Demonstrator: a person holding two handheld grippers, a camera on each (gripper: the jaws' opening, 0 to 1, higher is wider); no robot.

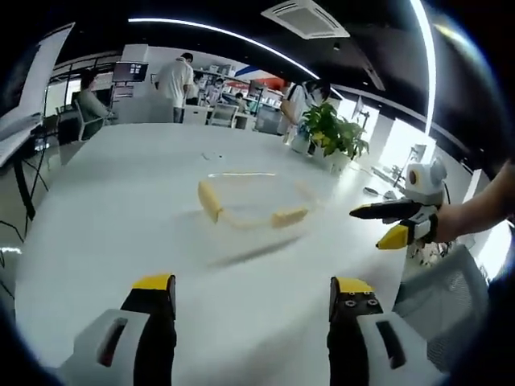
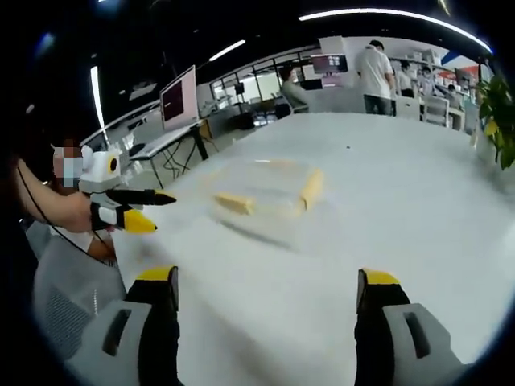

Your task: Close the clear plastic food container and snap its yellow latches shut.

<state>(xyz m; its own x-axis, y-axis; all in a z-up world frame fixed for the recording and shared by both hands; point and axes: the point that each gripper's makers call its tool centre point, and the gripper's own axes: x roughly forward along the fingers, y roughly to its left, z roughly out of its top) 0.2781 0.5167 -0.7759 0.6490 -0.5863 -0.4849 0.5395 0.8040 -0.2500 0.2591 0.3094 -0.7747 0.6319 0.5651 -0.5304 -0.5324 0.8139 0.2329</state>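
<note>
A clear plastic food container (image 1: pixel 251 206) with yellow latches (image 1: pixel 209 199) sits on the white table (image 1: pixel 105 209), blurred by motion. My left gripper (image 1: pixel 251 291) is open, held well short of the container. The right gripper (image 1: pixel 389 225) comes into the left gripper view from the right, open, apart from the container's right side. In the right gripper view the container (image 2: pixel 265 197) lies ahead with yellow latches (image 2: pixel 311 188) on two sides. My right gripper (image 2: pixel 268 288) is open with nothing between its fingers. The left gripper (image 2: pixel 145 211) stands open at the left, held by a hand.
Potted plants (image 1: pixel 334 133) stand at the table's far right edge. Several people (image 1: pixel 175 80) and desks with monitors are beyond the table's far end. Mesh office chairs (image 2: pixel 72 289) sit close to the table's near edge.
</note>
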